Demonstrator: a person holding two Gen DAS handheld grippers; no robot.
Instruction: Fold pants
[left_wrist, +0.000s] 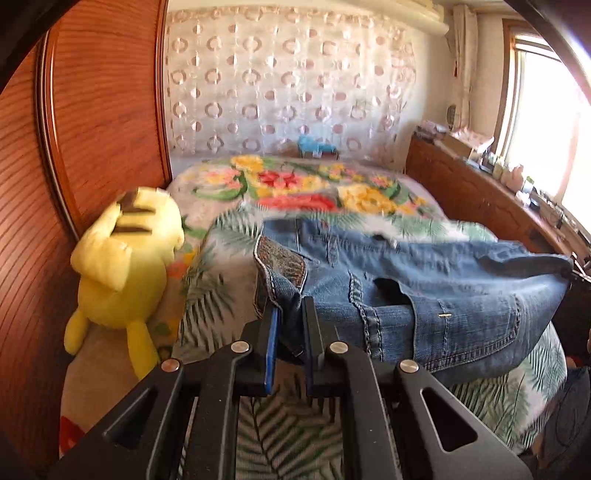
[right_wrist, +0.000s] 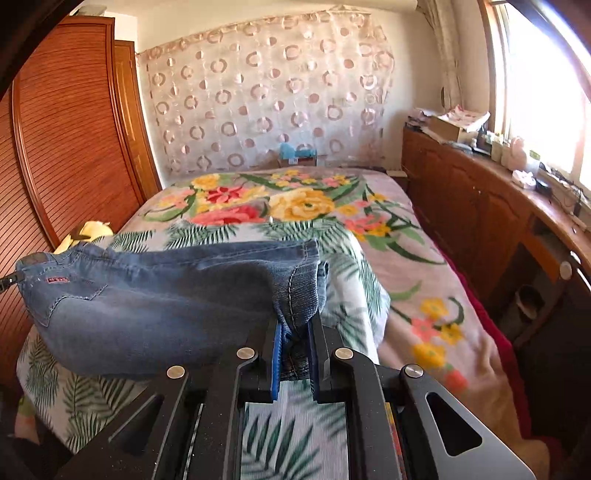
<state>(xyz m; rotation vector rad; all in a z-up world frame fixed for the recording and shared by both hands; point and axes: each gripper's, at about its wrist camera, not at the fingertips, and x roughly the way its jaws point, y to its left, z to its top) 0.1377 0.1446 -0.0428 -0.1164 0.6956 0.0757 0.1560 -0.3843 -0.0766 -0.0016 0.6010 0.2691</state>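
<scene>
A pair of blue jeans (left_wrist: 424, 280) hangs stretched above the bed between my two grippers. My left gripper (left_wrist: 290, 314) is shut on the waistband end, with denim pinched between its blue-padded fingers. My right gripper (right_wrist: 295, 328) is shut on the bunched denim at the other end of the jeans (right_wrist: 155, 302). In the right wrist view the back pocket with a small red tag shows at the left. The far tip of each gripper shows in the other's view at the jeans' far corner.
The bed (right_wrist: 406, 258) has a floral blanket and a palm-leaf sheet (left_wrist: 207, 295). A yellow plush toy (left_wrist: 122, 266) lies at its left by the wooden wardrobe (left_wrist: 92, 110). A wooden cabinet (right_wrist: 480, 206) with clutter runs along the right under the window. A blue object (right_wrist: 291, 151) sits at the bed's far end.
</scene>
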